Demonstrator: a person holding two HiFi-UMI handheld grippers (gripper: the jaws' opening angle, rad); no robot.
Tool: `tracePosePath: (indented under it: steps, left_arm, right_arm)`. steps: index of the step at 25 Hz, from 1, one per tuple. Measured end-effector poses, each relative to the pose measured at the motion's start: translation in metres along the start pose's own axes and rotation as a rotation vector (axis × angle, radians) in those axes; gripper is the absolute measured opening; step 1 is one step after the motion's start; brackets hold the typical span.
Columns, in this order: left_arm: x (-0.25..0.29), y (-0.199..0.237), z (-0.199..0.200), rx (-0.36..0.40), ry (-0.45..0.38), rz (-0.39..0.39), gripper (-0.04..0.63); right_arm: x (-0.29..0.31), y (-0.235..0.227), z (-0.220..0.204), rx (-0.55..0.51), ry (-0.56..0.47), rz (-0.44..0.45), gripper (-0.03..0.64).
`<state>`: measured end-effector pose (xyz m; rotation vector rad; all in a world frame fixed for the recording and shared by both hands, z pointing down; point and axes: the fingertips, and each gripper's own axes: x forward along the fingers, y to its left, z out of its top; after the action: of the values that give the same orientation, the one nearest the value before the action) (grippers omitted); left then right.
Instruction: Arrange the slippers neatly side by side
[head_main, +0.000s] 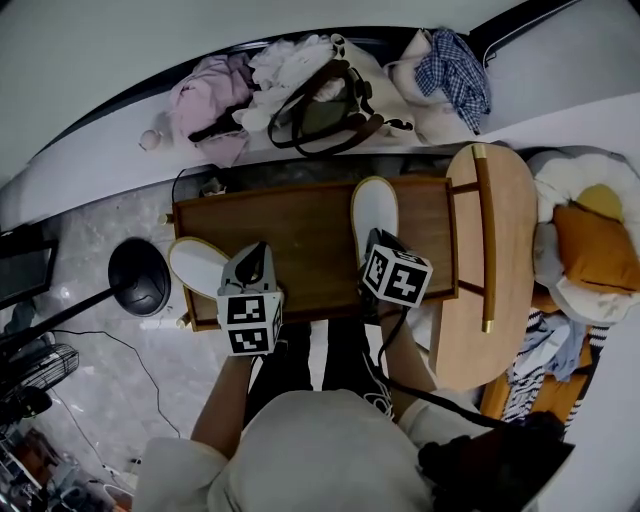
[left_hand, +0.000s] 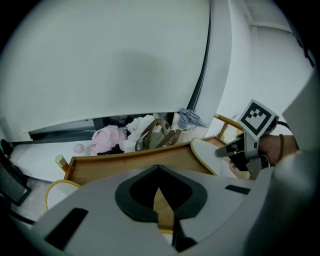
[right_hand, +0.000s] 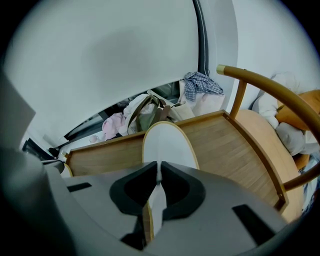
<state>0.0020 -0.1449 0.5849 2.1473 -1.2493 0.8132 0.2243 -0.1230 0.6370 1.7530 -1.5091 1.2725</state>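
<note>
Looks like the gathering step, not yet finished: left slipper (head_main: 192, 262) at the left edge of the table (head_main: 300, 240), seemingly overhanging it, and right slipper (head_main: 374, 212) flat on the wood toward the right, well apart. Calls next for bringing the left one rightward to lie beside the other, toes level. Left claw (left_hand: 159, 169) pressed together at the tips over bare wood, a sliver of yellow rim low in the gap, no sure hold. Right claw (right_hand: 159, 167) nearly closed, pinching the right slipper's white near end.
</note>
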Motion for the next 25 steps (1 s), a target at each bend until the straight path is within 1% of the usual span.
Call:
tracePosePath:
  steps: [11, 14, 25]
  left_arm:
    - [0.002, -0.004, -0.007, -0.024, 0.009, 0.014, 0.003]
    - [0.001, -0.005, -0.007, -0.032, 0.007, 0.019, 0.003]
    - [-0.006, -0.007, -0.008, -0.066, -0.009, 0.039, 0.003]
  right_arm:
    - [0.003, 0.001, 0.001, -0.031, 0.005, 0.036, 0.051]
    - [0.003, 0.001, 0.002, -0.040, 0.004, 0.047, 0.100]
    - [-0.012, 0.004, 0.007, -0.088, -0.010, 0.066, 0.117]
